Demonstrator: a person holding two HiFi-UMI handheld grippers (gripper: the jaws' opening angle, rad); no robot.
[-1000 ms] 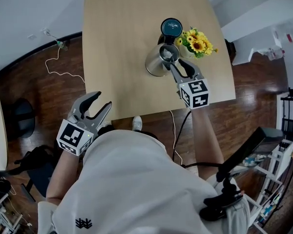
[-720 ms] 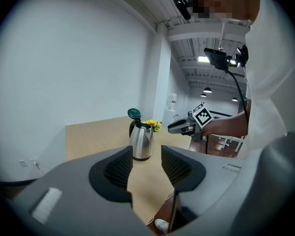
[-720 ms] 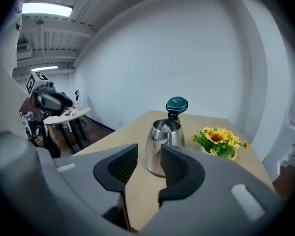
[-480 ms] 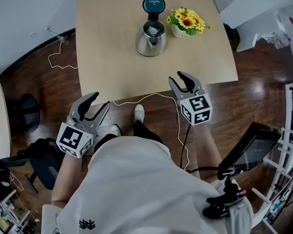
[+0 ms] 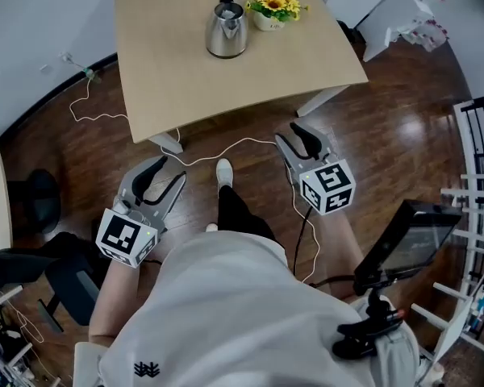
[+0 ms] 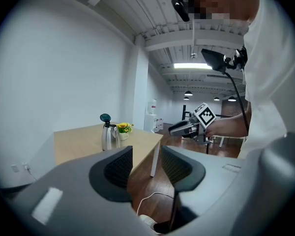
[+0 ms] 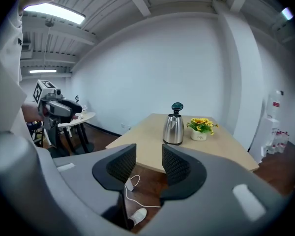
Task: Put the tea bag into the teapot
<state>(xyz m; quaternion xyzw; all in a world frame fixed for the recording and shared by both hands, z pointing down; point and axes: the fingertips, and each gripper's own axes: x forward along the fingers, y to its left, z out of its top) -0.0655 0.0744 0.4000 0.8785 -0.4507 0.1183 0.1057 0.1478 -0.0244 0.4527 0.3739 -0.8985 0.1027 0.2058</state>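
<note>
The steel teapot (image 5: 226,31) stands at the far end of the wooden table (image 5: 169,79) with its dark lid tipped up. It also shows in the left gripper view (image 6: 108,137) and the right gripper view (image 7: 174,128). No tea bag shows in any view. My right gripper (image 5: 297,138) hangs over the floor, short of the table's near edge; its jaws are opening with nothing between them (image 7: 148,163). My left gripper (image 5: 165,176) is open and empty (image 6: 146,163), also over the floor.
A pot of yellow flowers (image 5: 273,6) sits just right of the teapot. A white cable (image 5: 226,147) lies on the wooden floor by my shoe (image 5: 223,172). A screen on a stand (image 5: 403,240) is at my right, a dark chair (image 5: 40,196) at my left.
I have stepped back from the table. My right gripper left the teapot's mouth and now hangs over the floor. The left gripper has barely moved.
</note>
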